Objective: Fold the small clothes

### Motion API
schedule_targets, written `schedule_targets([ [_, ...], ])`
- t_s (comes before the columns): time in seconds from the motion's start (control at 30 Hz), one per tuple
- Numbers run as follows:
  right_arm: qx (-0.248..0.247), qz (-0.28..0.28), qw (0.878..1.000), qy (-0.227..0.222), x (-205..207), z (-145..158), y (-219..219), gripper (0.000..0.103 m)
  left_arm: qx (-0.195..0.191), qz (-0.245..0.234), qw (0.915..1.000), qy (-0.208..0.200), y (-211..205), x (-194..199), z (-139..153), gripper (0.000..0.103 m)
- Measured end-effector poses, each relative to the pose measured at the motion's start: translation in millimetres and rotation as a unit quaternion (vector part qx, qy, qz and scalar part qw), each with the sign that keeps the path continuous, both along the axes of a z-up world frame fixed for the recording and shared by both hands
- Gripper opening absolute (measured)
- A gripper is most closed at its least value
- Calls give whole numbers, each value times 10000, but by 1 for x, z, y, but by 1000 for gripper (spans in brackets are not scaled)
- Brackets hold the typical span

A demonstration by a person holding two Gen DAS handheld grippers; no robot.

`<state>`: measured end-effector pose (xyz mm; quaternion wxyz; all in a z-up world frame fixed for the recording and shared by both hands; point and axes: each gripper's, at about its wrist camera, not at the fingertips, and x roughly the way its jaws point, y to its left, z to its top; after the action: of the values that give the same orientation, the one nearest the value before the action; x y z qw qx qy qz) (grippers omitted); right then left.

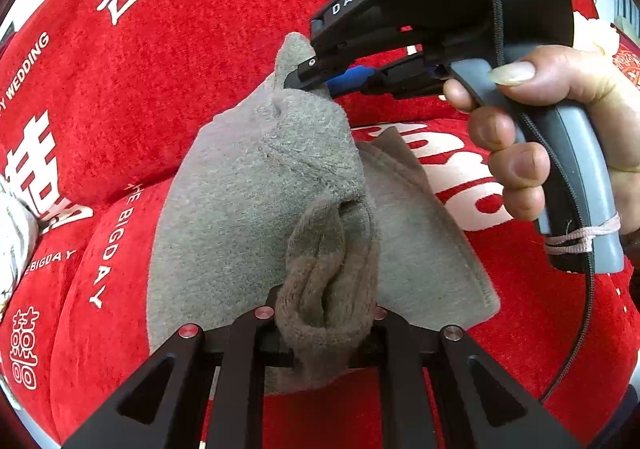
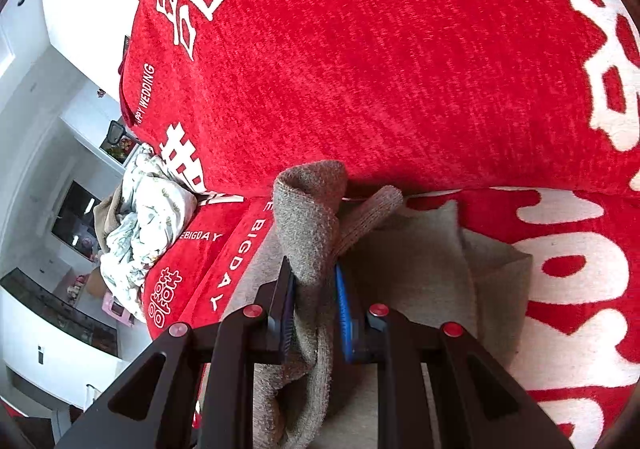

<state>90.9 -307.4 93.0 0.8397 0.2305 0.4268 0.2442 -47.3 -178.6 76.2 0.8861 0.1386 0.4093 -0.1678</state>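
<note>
Sock (image 1: 256, 185), grey-brown, lifted over red sofa cushion (image 1: 180, 81): left gripper (image 1: 324, 323) jaws pinching its bunched cuff, right gripper (image 2: 316, 301) jaws pinching its far end.

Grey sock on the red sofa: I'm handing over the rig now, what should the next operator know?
Left claw: shut on the bunched end of the grey sock.
Right claw: shut on the sock's other end, raised off the seat.
The sock hangs between them above a flat grey garment on the red sofa cover.
Done: both ends gripped.
Left: bring the ends together, lay it down folded. A patterned cloth waits at the side.
</note>
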Motion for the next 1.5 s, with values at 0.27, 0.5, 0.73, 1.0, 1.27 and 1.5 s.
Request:
schedule_targets([
  [0.27,-21,-40,10000,-25,-2,-3,-19,20,23,-179,9998,18,-19,-1,1,14],
  [0.5,16,-248,9996,114,-5,-22,-47,20,154,-381,9991,93,-41,-4,-8,14],
  [0.73,113,-551,9977,372,-3,-54,-71,12,346,-552,9975,260,-58,0,-21,14],
  [1.0,-38,-841,9951,521,-13,-61,-77,23,-276,-785,9944,656,-48,2,-16,80],
  [1.27,111,-913,9955,244,-51,-45,-67,91,-709,-1296,9858,804,-10,-33,7,80],
  [1.5,-344,-526,9969,481,-55,-71,-21,25,-1013,-666,9908,606,41,-21,30,80],
])
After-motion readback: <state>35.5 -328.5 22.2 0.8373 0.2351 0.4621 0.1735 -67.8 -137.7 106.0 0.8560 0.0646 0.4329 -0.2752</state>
